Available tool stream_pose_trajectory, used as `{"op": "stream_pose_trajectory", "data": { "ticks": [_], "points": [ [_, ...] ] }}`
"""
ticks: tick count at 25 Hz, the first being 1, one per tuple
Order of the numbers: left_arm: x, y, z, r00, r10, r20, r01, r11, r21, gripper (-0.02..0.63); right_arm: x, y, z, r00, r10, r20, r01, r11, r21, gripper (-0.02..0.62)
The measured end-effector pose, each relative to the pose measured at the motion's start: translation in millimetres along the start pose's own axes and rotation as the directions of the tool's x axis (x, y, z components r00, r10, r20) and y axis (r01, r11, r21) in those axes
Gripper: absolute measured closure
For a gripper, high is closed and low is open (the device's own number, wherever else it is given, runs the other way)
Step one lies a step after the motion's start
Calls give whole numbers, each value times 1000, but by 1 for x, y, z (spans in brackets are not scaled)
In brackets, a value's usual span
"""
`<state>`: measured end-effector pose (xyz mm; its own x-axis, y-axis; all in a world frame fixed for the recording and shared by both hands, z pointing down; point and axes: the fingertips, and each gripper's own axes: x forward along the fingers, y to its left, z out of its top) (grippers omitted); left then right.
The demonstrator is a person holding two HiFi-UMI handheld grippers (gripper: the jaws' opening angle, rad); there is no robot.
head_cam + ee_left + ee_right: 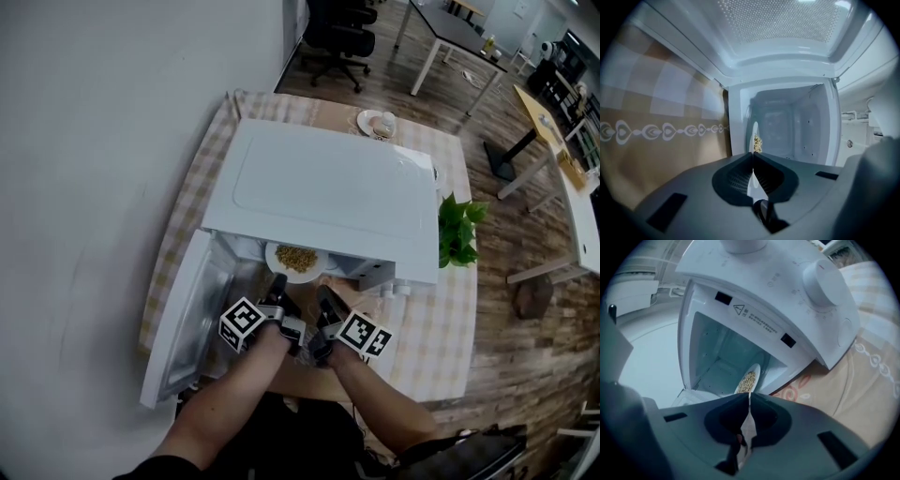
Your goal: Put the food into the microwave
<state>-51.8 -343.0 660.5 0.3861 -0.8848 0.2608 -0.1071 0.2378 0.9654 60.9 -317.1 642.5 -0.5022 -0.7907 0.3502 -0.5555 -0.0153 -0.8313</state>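
Left tongs (753,157): clenched on the near rim of a white round plate (754,133), whose thin white edge is seen pinched between the two jaws; in the head view they (277,283) are held at the plate's left side.
Plate position: the plate is held at the mouth of the cavity, its far part under the top of the microwave and its near rim out in front; whether it rests on the cavity floor cannot be told.
Food: a heap of yellowish grainy food (296,258) is carried on the middle of the plate and is also seen in the right gripper view (747,379).
Right tongs (749,397): clenched on the same plate's (754,369) near rim, with the white edge gripped between the jaws; in the head view they (325,297) are placed just right of the left tongs.
Door: the white microwave door (183,323) is swung fully open to the left.
Microwave: a white box-shaped microwave (333,192) is stood on the worktop, and a round white knob (824,281) is seen on its front panel.
Worktop: it is covered by a beige-and-white checked cloth (183,220).
Behind the microwave: a small white saucer (364,120) is set on the cloth.
Right of the microwave: a green leafy plant (457,228) is stood just beside it.
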Motion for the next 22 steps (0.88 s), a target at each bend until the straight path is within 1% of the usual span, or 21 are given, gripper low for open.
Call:
{"op": "stream_pose_trajectory", "data": {
  "ticks": [2, 4, 5, 7, 9, 10, 12, 14, 17, 19, 20, 21, 22],
  "points": [
    [4, -1, -1, 1000, -9, -12, 9, 1000, 9, 592, 2, 0, -1, 1000, -11, -28, 8, 992, -128, 580],
    [8, -2, 0, 1000, -17, -23, 17, 1000, 20, 592, 6, 3, -3, 998, -16, -59, 0, 964, -266, 584],
    [10, -2, 1, 1000, -19, -24, 19, 1000, 24, 592, 9, 6, -5, 997, -15, -78, -12, 942, -335, 586],
    [14, -3, 3, 999, -20, -25, 21, 999, 29, 591, 16, 12, -13, 992, -16, -123, -42, 887, -459, 586],
    [17, -3, 3, 999, -22, -28, 23, 999, 32, 591, 22, 16, -19, 988, -23, -155, -67, 832, -551, 586],
    [19, -4, 2, 999, -24, -30, 25, 999, 35, 591, 24, 17, -20, 986, -27, -164, -75, 809, -583, 586],
    [21, -5, 0, 999, -31, -37, 32, 999, 38, 591, 29, 18, -22, 983, -30, -179, -88, 781, -618, 586],
    [22, -5, -2, 999, -32, -42, 34, 999, 37, 591, 33, 19, -23, 980, -19, -197, -111, 771, -627, 586],
    [20, -5, -4, 999, -26, -47, 29, 997, 66, 586, 40, 23, -23, 976, 5, -218, -146, 758, -636, 586],
    [19, -4, -2, 998, -23, -53, 27, 997, 73, 558, 44, 25, -25, 973, 10, -229, -160, 745, -648, 586],
    [17, -3, -2, 998, -25, -56, 29, 997, 71, 531, 45, 25, -26, 972, 10, -234, -164, 741, -651, 586],
    [15, -3, -2, 998, -29, -58, 33, 997, 68, 517, 47, 24, -27, 972, 9, -237, -166, 740, -652, 586],
    [13, -4, -1, 998, -35, -61, 40, 997, 73, 517, 47, 23, -28, 971, 9, -238, -166, 741, -650, 586]
  ]
}}
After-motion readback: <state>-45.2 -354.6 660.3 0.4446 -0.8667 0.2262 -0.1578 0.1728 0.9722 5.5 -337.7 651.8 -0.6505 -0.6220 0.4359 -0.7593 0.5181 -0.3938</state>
